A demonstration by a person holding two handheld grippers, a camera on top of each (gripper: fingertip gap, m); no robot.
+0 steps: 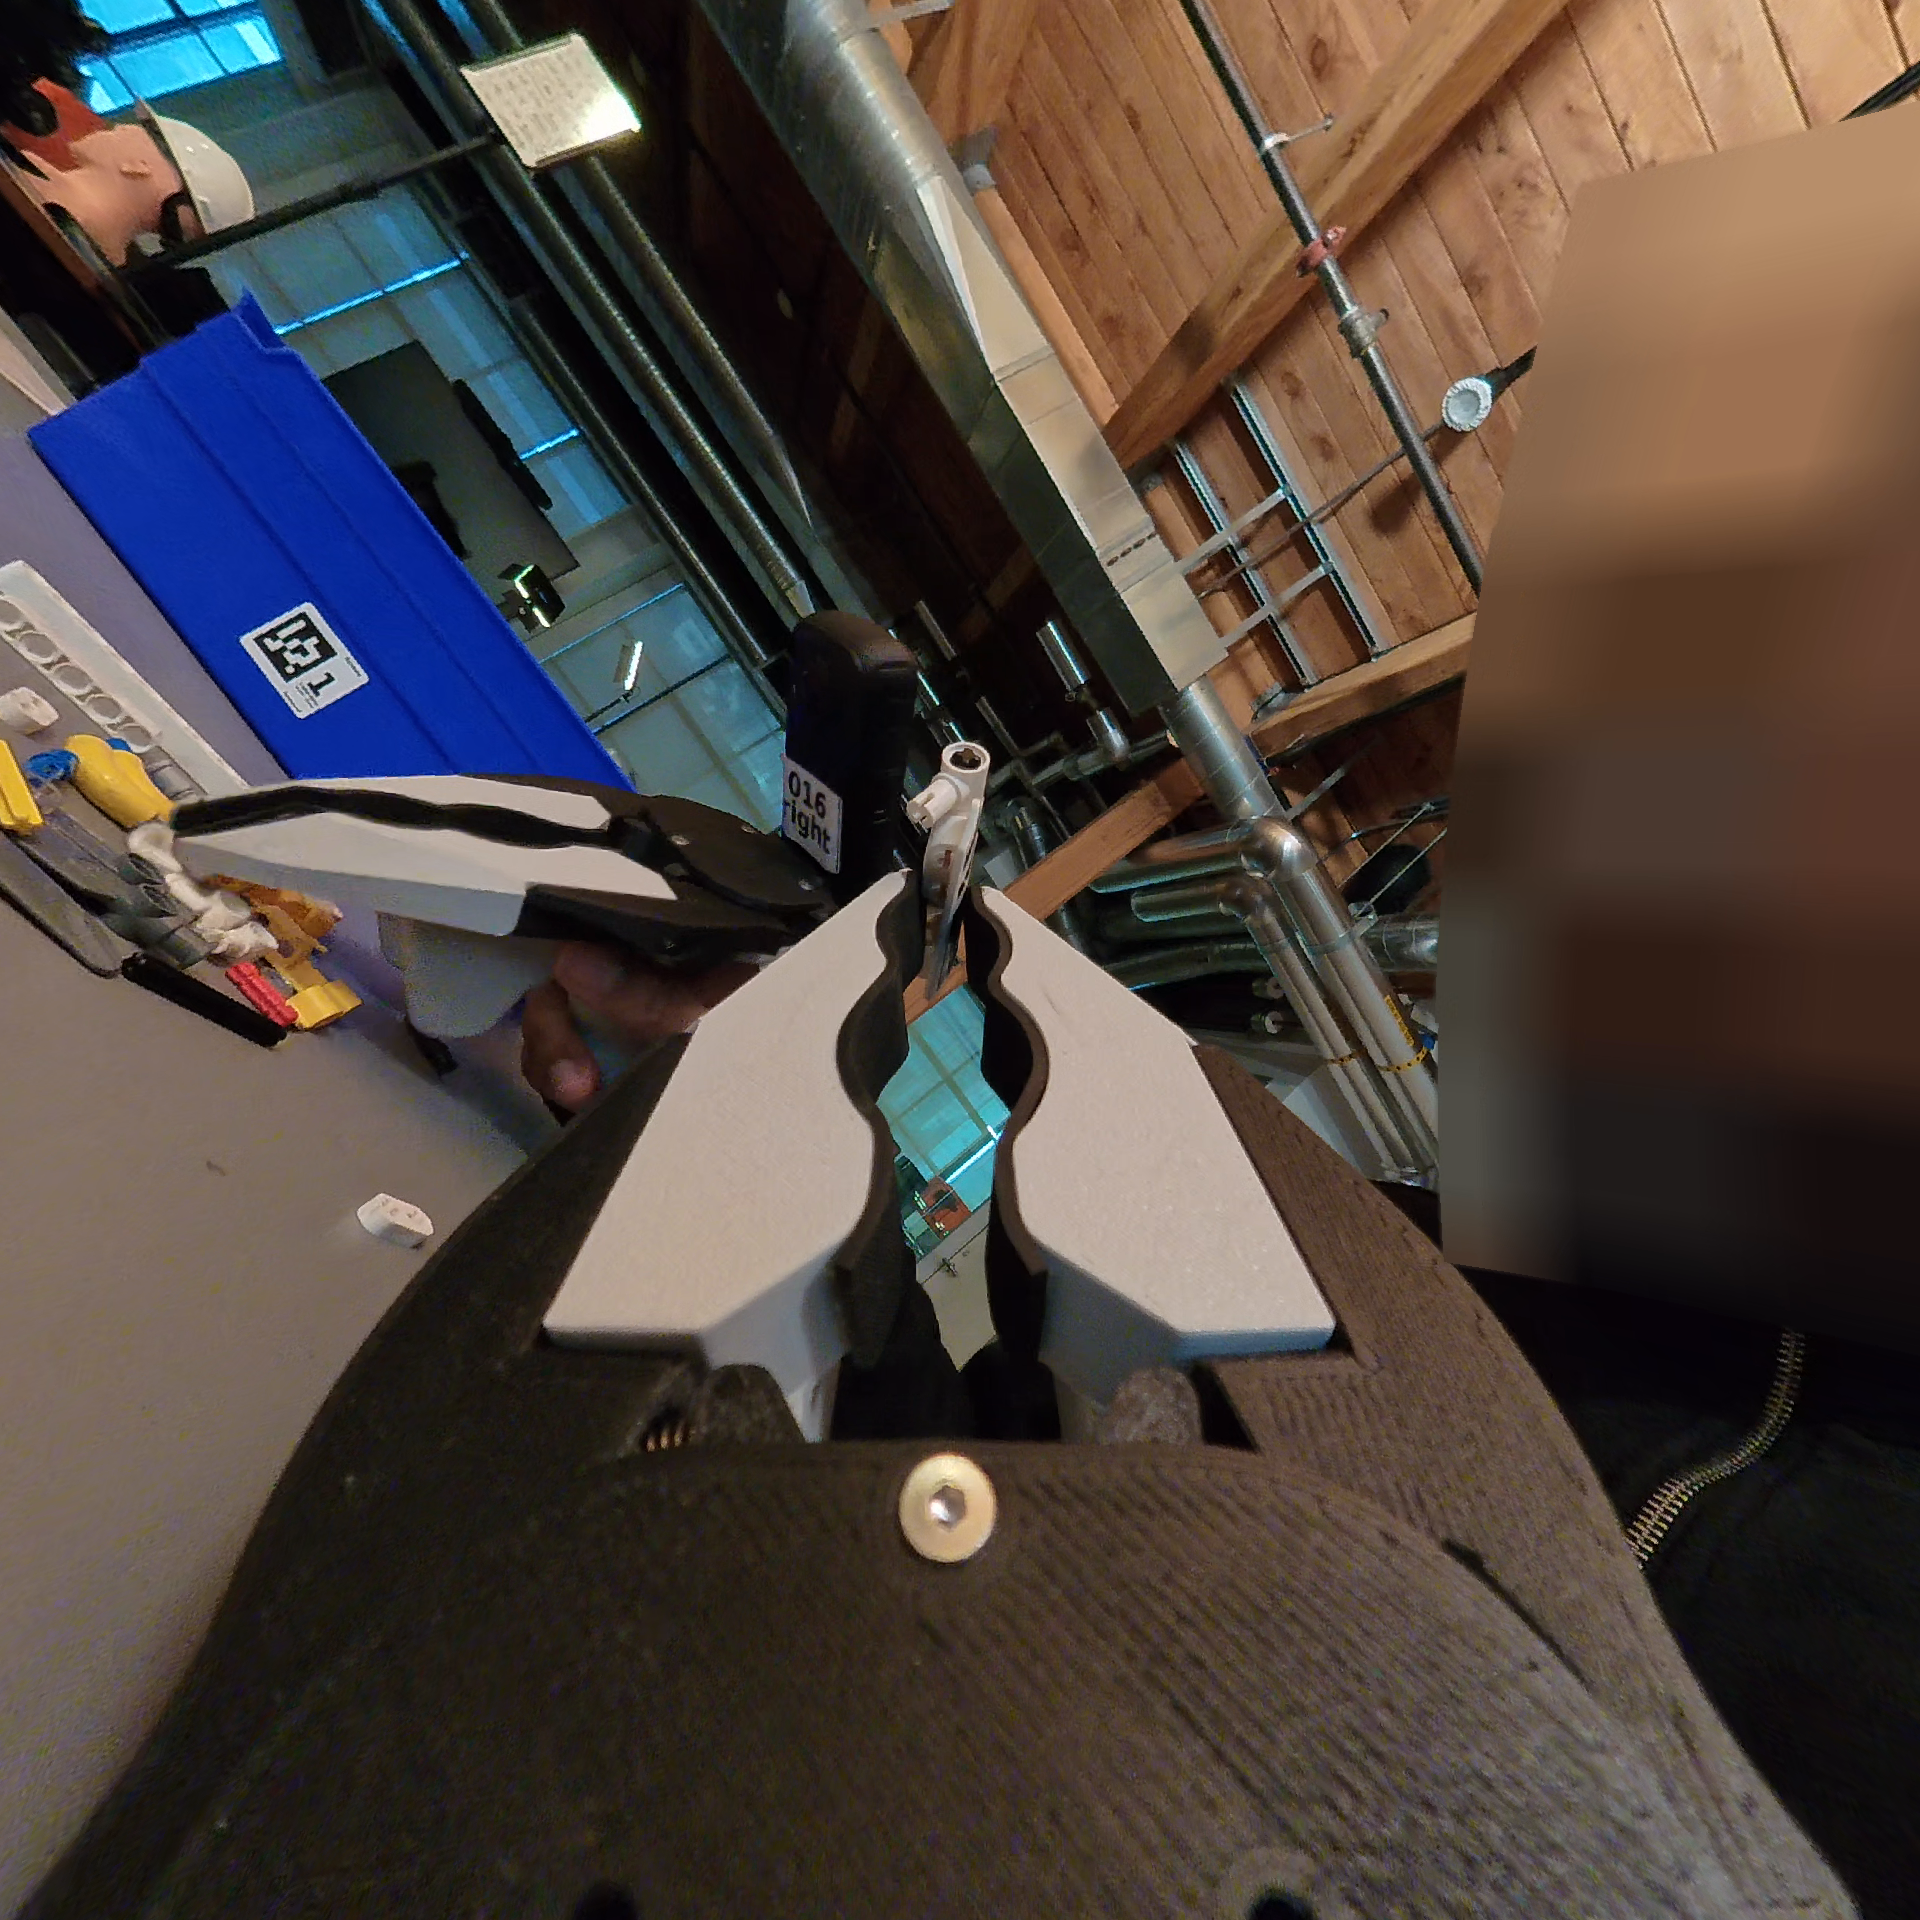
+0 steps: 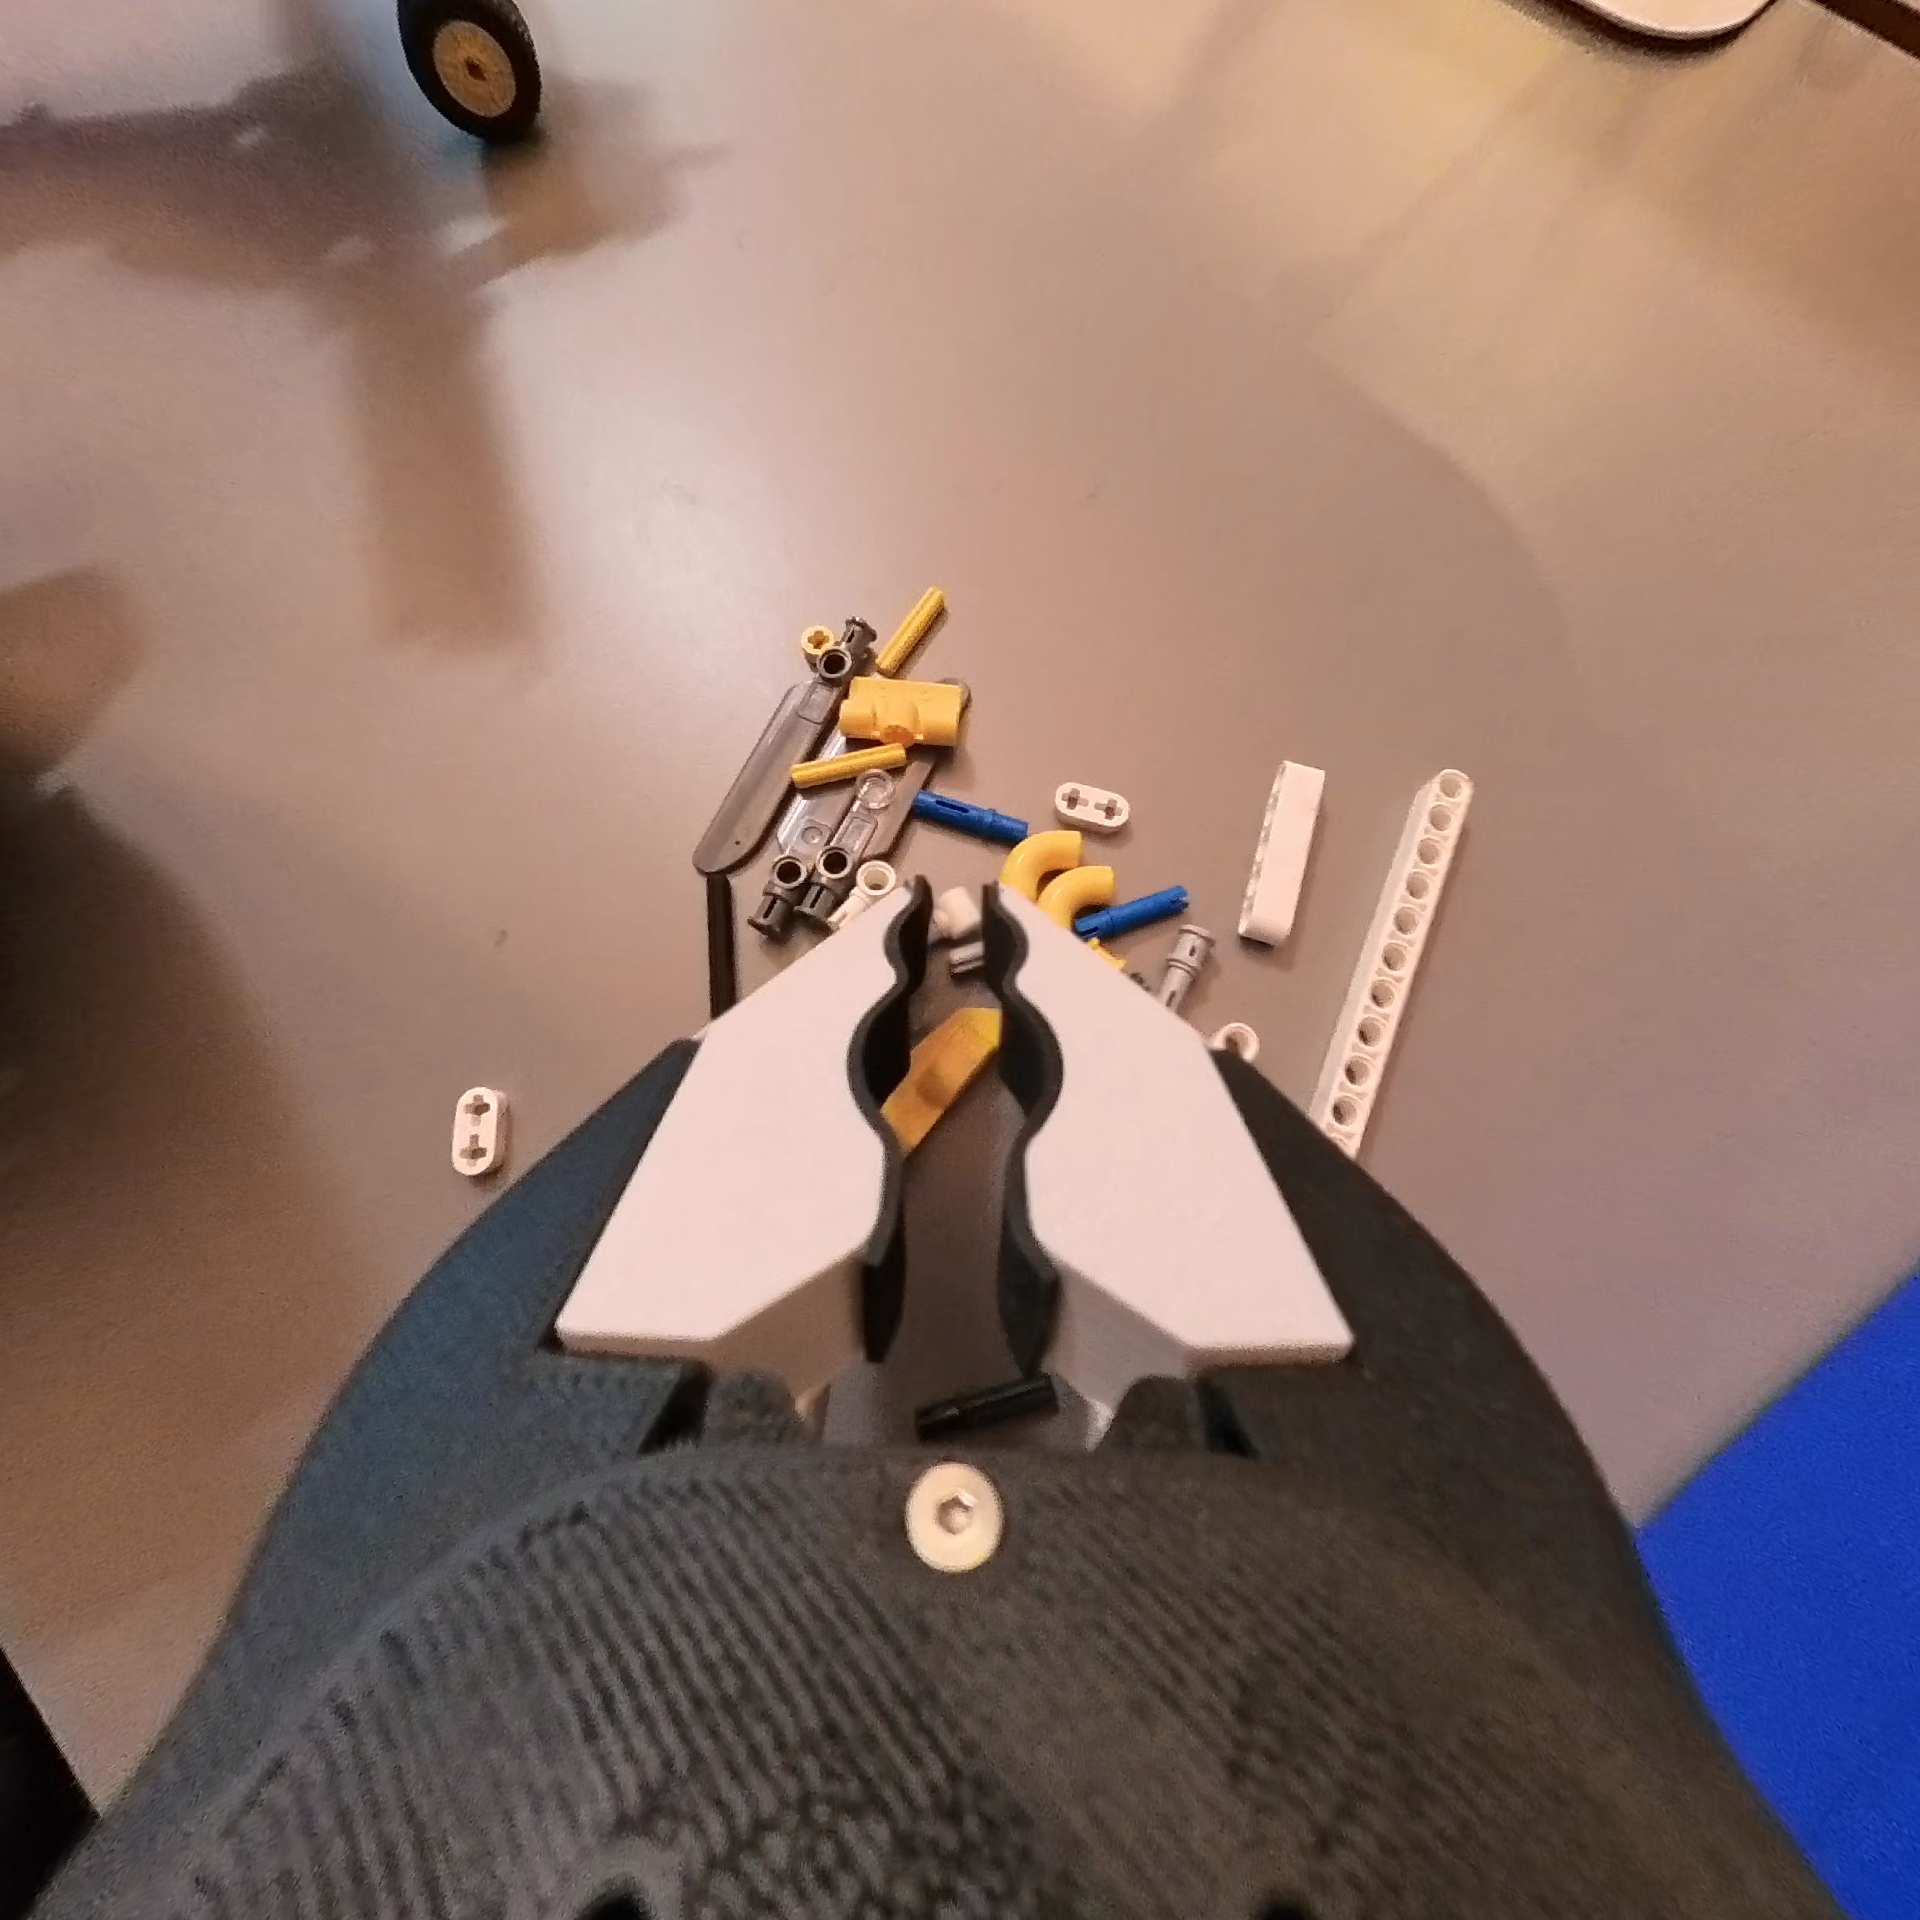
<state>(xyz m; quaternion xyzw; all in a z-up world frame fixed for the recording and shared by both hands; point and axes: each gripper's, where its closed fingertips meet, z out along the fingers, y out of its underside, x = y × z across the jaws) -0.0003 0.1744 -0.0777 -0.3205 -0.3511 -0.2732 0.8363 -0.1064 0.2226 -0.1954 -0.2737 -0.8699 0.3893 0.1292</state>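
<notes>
Left gripper (image 1: 948, 906) raised off the table (image 1: 208, 1143), pads pinching a thin white part (image 1: 951, 831) that sticks up past the fingertips, connector knob on top. Left of it, the right gripper (image 1: 182, 831) reaches over a pile of yellow, white and red pieces (image 1: 239, 935) on the table; blue bin (image 1: 312, 582) behind that pile, small white link (image 1: 395, 1218) alone on the table nearer the camera.

Right wrist view: right gripper (image 2: 951, 902) low over the parts pile, jaws narrowly apart with a small white pin (image 2: 956, 914) between the tips; can't tell if the pads press it. Left of the tips: two grey pins (image 2: 805, 883), grey blade (image 2: 764, 779), white link (image 2: 478, 1130) off alone. Beyond the tips: yellow block (image 2: 902, 712), blue pin (image 2: 971, 814). Right of the tips: two yellow elbows (image 2: 1060, 873), short white beam (image 2: 1283, 868), long holed white beam (image 2: 1392, 961). Wheel (image 2: 483, 68) well beyond the pile.
</notes>
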